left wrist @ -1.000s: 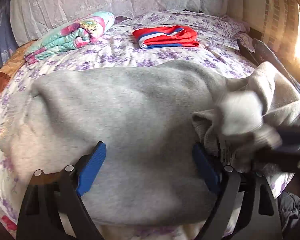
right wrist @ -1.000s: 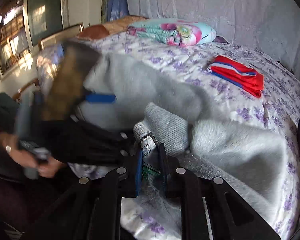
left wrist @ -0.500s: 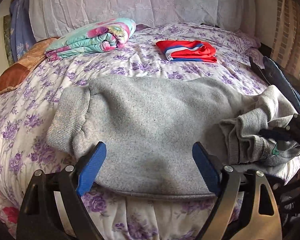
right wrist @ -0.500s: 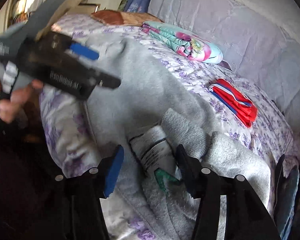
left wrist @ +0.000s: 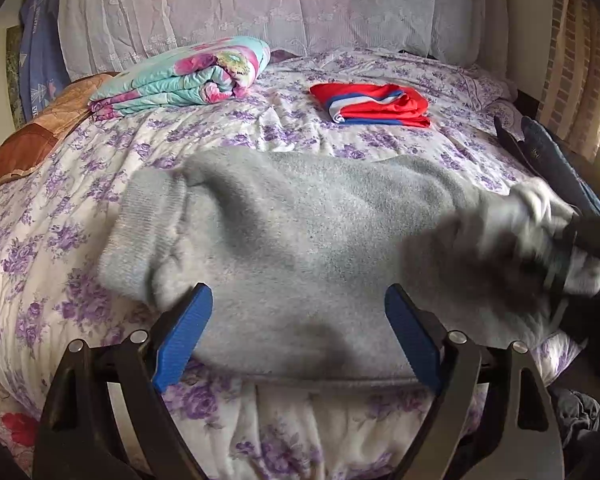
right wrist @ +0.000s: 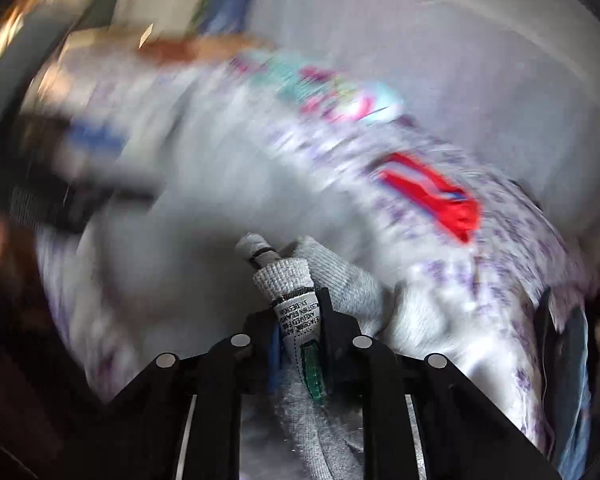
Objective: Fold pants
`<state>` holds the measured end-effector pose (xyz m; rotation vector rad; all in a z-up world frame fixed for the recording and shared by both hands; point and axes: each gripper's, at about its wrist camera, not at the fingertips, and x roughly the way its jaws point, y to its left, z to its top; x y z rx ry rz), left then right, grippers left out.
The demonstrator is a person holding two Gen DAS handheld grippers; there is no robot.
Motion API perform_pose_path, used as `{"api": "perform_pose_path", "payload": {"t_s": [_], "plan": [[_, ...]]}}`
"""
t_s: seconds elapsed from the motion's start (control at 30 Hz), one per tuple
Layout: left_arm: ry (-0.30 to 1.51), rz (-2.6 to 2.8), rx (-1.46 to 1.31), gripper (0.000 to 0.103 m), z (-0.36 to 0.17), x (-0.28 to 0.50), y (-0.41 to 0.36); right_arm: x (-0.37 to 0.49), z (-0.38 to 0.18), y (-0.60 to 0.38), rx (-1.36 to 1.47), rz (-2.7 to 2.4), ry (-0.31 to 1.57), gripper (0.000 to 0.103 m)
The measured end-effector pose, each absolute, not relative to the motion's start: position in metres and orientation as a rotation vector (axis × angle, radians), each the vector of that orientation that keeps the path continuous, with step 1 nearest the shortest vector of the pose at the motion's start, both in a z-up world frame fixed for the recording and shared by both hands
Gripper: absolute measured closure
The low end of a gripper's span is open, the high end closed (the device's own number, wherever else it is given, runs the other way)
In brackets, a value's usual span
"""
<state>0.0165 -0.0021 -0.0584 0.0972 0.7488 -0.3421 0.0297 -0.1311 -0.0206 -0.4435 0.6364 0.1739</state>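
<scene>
The purple-flowered quilted bedspread [left wrist: 300, 128] fills the left wrist view, and the grey fleece sweatpants [left wrist: 300, 240] lie spread across it, straight ahead of the left gripper [left wrist: 298, 338] and running off to its right. Step in hand, judged: early in the fold, with the right gripper [right wrist: 298, 344] taking the waistband end to carry it over the rest. Its jaws have just been closing and now pinch the bunched ribbed waistband with the white care label [right wrist: 298, 316] between them. The right wrist view is heavily blurred, so the bed beyond is hard to read.

The next move likely calls for the left gripper to pin or pick up the near hem while the right one draws its end across toward the cuffed end far left.

Left gripper: jaws wide apart, holding nothing, tilted downward just short of the near hem. Right gripper: also tilted downward, at the far right edge of the left wrist view, smeared.
</scene>
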Motion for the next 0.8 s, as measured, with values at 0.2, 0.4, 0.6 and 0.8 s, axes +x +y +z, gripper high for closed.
{"api": "perform_pose_path", "payload": {"t_s": [0.2,0.4,0.6,0.8], "plan": [[0.719,-0.347,0.078,0.018,-0.048,0.012,0.005,0.069,-0.033,-0.123,-0.284,0.289,0.798,0.063],[0.718,-0.339,0.098,0.018,-0.044,0.013,0.000,0.031,-0.038,-0.113,-0.268,0.381,0.646,0.039],[0.696,-0.371,0.109,0.014,-0.034,0.011,-0.015,-0.043,0.018,-0.170,-0.219,0.262,0.520,0.040],[0.697,-0.473,0.169,0.014,-0.034,-0.002,-0.059,-0.063,0.004,-0.197,-0.341,0.050,0.586,0.090]]}}
